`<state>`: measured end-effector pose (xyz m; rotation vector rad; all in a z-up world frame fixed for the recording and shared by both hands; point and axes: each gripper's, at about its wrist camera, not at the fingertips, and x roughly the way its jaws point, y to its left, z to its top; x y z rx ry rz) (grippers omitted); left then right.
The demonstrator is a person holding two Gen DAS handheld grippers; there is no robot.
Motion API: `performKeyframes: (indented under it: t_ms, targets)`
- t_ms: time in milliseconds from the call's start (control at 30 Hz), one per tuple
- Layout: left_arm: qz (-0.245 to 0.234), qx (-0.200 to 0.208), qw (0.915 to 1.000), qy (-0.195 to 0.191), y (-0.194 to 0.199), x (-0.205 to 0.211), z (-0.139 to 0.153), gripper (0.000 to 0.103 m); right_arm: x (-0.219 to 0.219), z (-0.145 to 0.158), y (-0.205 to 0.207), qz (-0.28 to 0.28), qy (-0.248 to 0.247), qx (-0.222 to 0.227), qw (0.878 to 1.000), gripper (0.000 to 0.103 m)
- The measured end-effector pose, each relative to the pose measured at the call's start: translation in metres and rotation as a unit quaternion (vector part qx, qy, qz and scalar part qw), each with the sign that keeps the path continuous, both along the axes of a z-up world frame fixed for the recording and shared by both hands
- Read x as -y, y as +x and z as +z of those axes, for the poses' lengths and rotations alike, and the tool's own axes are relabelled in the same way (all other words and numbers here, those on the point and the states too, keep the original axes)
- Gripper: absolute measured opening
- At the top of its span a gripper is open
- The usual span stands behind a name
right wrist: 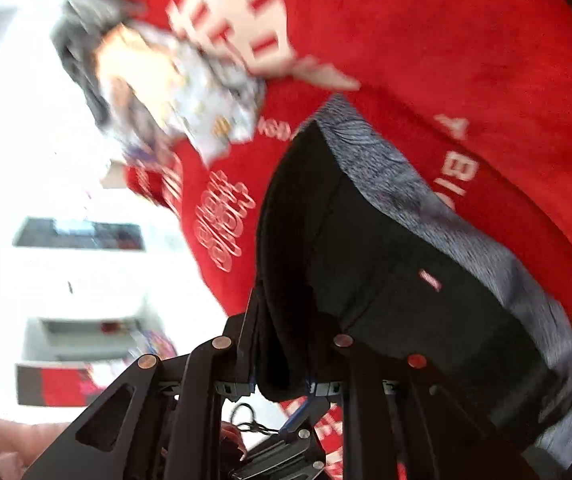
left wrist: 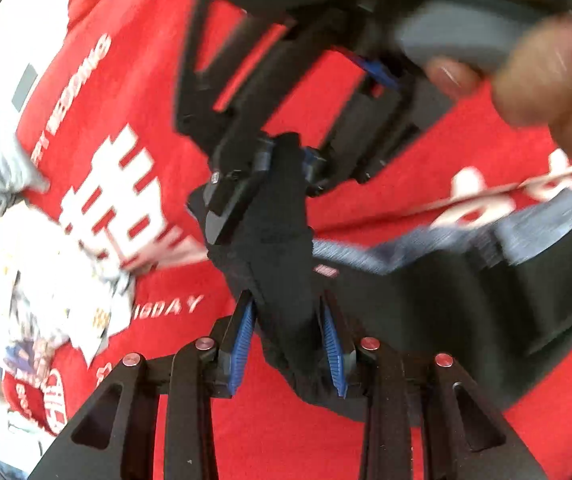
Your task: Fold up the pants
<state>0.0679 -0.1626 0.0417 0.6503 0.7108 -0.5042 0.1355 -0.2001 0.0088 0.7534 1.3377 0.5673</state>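
Black pants (left wrist: 425, 300) with a grey waistband (left wrist: 365, 252) hang over a red printed cloth (left wrist: 126, 100). My left gripper (left wrist: 286, 296) is shut on a bunched black edge of the pants, its blue pads pressing from both sides. Just beyond it, my right gripper (left wrist: 287, 160) points back toward me, held by a hand (left wrist: 545, 72), with the same black fabric pinched between its jaws. In the right wrist view the right gripper (right wrist: 289, 320) clamps the pants (right wrist: 365, 240), and the waistband (right wrist: 405, 184) runs off to the lower right. Both views are blurred.
The red cloth (right wrist: 445, 60) with white lettering covers the work surface. A heap of grey and pale patterned clothes (left wrist: 26, 240) lies at its left edge, seen too in the right wrist view as a clothes heap (right wrist: 174, 92). Beyond the cloth is bright white floor with boxes (right wrist: 78, 232).
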Motion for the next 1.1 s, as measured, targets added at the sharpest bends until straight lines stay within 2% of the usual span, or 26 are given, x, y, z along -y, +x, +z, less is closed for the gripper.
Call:
performKeyframes:
  t_ms: [200,333,467,633,733,800,867,933,967,1033,1100]
  targets:
    - [-0.088,-0.007,0.9956,-0.032,-0.058,0.071,0.033,0.035,0.093,0.042,-0.090,-0.106,0.023,0.060,0.992,0.019]
    - [-0.150,-0.023,0.9880,-0.029,-0.104,0.124,0.026,0.035,0.155,0.046,-0.160,-0.177,0.018,0.069,0.982,0.020]
    - [-0.209,-0.059,0.9761,-0.010,-0.155,0.170,-0.001,0.035,0.218,0.019,-0.244,-0.257,0.025,0.041,0.965,0.020]
    - [-0.259,-0.090,0.9610,0.039,-0.200,0.206,-0.054,0.035,0.267,-0.045,-0.325,-0.335,0.027,-0.020,0.942,0.019]
    - [-0.267,-0.094,0.9563,0.075,-0.212,0.212,-0.076,0.035,0.281,-0.075,-0.346,-0.352,0.023,-0.051,0.934,0.019]
    - [-0.272,-0.100,0.9533,0.085,-0.214,0.210,-0.076,0.048,0.283,-0.094,-0.357,-0.361,0.026,-0.073,0.929,0.019]
    - [-0.265,-0.127,0.9533,0.071,-0.204,0.198,-0.063,0.061,0.283,-0.101,-0.361,-0.368,0.034,-0.076,0.926,0.019]
    - [-0.258,-0.143,0.9537,0.058,-0.195,0.186,-0.049,0.065,0.281,-0.096,-0.361,-0.364,0.021,-0.076,0.928,0.022]
    - [-0.252,-0.151,0.9545,0.053,-0.187,0.178,-0.042,0.065,0.279,-0.094,-0.361,-0.360,0.011,-0.079,0.929,0.022]
    - [-0.222,-0.169,0.9596,0.039,-0.165,0.161,-0.025,0.065,0.276,-0.089,-0.362,-0.350,-0.018,-0.091,0.932,0.030]
    - [-0.168,-0.189,0.9671,0.026,-0.131,0.142,-0.016,0.065,0.275,-0.079,-0.364,-0.341,-0.060,-0.108,0.932,0.034]
